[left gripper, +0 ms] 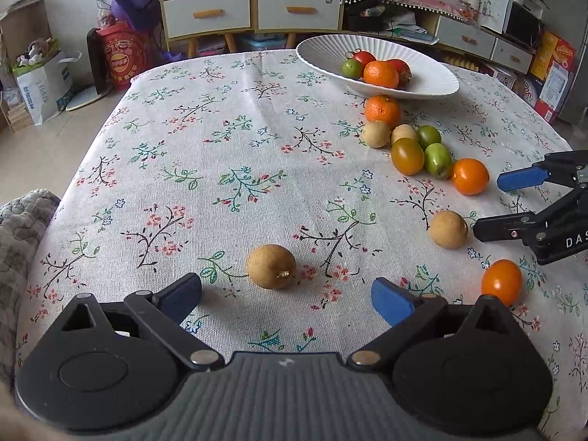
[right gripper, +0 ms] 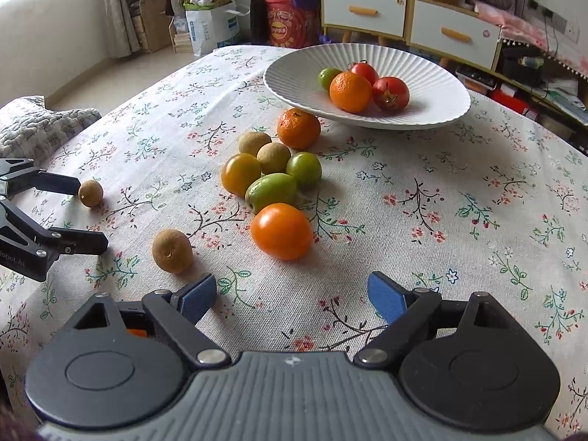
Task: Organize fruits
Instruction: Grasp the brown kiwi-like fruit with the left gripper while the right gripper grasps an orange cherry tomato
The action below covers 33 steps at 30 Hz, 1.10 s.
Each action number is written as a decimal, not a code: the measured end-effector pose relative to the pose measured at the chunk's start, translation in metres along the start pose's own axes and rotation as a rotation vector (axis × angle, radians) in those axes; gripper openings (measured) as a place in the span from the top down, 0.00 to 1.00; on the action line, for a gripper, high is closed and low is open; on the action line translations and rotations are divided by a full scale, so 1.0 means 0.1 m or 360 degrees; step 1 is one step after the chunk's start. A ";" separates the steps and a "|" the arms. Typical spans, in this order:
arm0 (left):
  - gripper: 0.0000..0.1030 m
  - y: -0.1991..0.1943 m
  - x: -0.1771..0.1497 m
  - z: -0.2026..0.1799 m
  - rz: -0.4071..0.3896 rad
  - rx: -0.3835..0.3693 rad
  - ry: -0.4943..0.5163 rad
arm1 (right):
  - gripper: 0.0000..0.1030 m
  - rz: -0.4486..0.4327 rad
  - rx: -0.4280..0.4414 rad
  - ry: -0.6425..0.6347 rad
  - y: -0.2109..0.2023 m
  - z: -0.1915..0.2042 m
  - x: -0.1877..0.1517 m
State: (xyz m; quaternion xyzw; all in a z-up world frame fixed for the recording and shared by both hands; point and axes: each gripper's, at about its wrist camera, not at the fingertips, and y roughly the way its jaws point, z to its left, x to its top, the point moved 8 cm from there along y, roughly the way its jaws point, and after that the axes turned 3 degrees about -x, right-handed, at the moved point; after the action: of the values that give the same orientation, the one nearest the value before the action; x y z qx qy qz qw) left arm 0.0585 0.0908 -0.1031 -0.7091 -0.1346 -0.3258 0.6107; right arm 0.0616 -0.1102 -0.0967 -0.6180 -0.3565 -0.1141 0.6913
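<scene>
My left gripper (left gripper: pixel 286 292) is open just above the cloth, and a brown round fruit (left gripper: pixel 271 266) lies right ahead of its fingertips, untouched. My right gripper (right gripper: pixel 292 290) is open too, with an orange tomato (right gripper: pixel 281 231) a short way in front of it and another brown fruit (right gripper: pixel 172 251) off its left finger. Several loose fruits (right gripper: pixel 272 169), green, yellow, brown and a mandarin, cluster beyond. The white ribbed plate (right gripper: pixel 422 73) at the back holds a mandarin, two red tomatoes and a green fruit. From the left wrist view the right gripper (left gripper: pixel 490 204) shows at the right edge.
A floral tablecloth (left gripper: pixel 220 147) covers the table. A second orange tomato (left gripper: pixel 501 281) lies near my left gripper's right finger. A grey quilted cushion (right gripper: pixel 33 121) sits off the left edge. Cabinets, bags and boxes stand on the floor beyond.
</scene>
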 end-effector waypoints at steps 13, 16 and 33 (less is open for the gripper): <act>0.40 -0.06 0.05 0.05 -0.0041 -0.0023 -0.0045 | 0.41 -0.0032 -0.0020 0.0012 0.05 0.01 0.17; 0.48 -0.07 0.06 0.06 -0.0048 -0.0031 -0.0054 | 0.46 -0.0037 -0.0013 0.0024 0.05 0.01 0.20; 0.80 -0.07 0.09 0.08 -0.0063 -0.0026 -0.0045 | 0.69 -0.0043 0.0054 -0.0059 0.02 0.14 0.23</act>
State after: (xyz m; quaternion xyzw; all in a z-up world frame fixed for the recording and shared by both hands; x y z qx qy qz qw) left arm 0.0631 0.0979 -0.0919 -0.7157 -0.1545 -0.3289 0.5964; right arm 0.0746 -0.0896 -0.0839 -0.6034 -0.3794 -0.1060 0.6934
